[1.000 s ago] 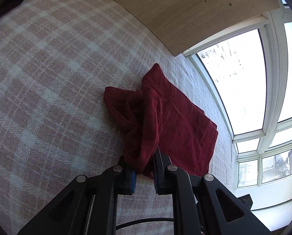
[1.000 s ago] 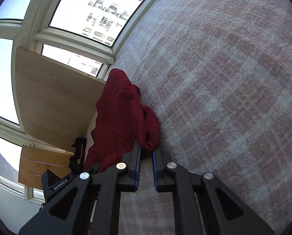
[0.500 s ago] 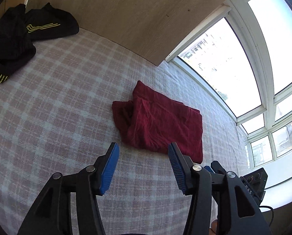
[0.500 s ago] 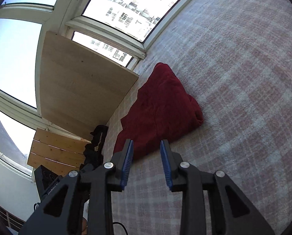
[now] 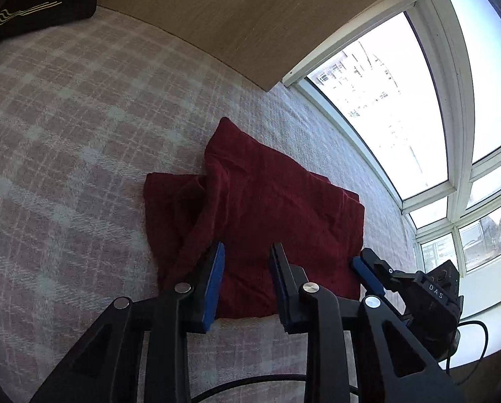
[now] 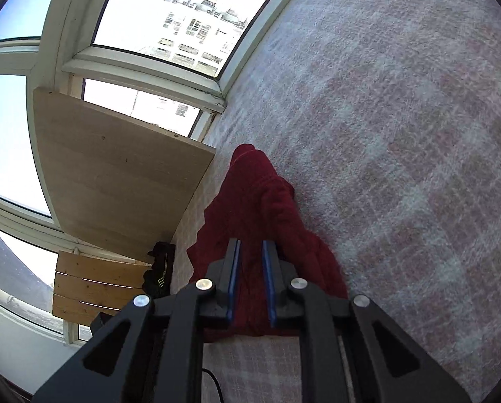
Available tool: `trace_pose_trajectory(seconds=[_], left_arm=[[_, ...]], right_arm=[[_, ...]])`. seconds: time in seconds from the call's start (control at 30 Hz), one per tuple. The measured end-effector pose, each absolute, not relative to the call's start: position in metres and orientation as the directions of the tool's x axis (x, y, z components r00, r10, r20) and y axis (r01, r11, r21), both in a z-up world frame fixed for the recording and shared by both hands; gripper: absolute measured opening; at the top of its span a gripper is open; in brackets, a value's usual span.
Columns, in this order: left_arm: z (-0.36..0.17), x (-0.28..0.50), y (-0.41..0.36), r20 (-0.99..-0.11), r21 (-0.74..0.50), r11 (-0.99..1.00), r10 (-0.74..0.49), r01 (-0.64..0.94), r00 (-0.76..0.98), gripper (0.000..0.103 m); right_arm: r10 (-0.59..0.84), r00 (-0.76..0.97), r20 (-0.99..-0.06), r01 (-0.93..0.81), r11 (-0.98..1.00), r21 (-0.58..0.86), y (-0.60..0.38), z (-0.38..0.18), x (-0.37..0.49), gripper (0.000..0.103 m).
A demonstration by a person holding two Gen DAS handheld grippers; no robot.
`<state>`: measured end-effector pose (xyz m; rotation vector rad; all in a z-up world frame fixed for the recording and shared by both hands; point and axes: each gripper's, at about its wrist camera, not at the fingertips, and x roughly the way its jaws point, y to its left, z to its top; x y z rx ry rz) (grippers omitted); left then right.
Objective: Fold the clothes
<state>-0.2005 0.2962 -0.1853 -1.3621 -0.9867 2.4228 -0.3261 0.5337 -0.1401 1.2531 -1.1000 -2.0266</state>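
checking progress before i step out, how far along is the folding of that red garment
Partly done: the red garment lies folded over on the plaid blanket, one side still bunched. In hand: both tongs, left and right, are closing over its near edge, no grip visible. Left: further folds, and the black clothes look untouched.

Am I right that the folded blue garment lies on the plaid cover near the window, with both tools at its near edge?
Not quite: the garment is dark red, not blue, as the left wrist view shows. It does lie on the plaid cover near the window, with both tools at its near edge.
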Motion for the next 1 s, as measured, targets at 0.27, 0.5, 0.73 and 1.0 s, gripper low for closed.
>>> trace_pose_trajectory(seconds=[0.27, 0.5, 0.73, 1.0], left_arm=[[-0.172, -0.183, 0.289, -0.755, -0.562, -0.811, 0.424, 0.161, -0.501, 0.038], [-0.176, -0.075, 0.211, -0.778, -0.544, -0.816, 0.404, 0.196, -0.481, 0.058], [-0.185, 0.054, 0.125, -0.752, -0.581, -0.785, 0.417, 0.215, -0.511, 0.041], [-0.211, 0.136, 0.041, -0.747, -0.664, -0.555, 0.465, 0.501, -0.475, 0.001]], right_arm=[[-0.733, -0.404, -0.547, -0.03, -0.587, 0.809, 0.514, -0.146, -0.352, 0.021], [-0.815, -0.309, -0.491, 0.201, -0.56, 0.804, 0.475, -0.091, -0.264, 0.03], [-0.837, -0.249, -0.488, 0.084, -0.52, 0.85, 0.45, -0.122, -0.185, 0.031], [-0.842, -0.222, -0.492, 0.102, -0.522, 0.847, 0.393, -0.109, -0.152, 0.031]])
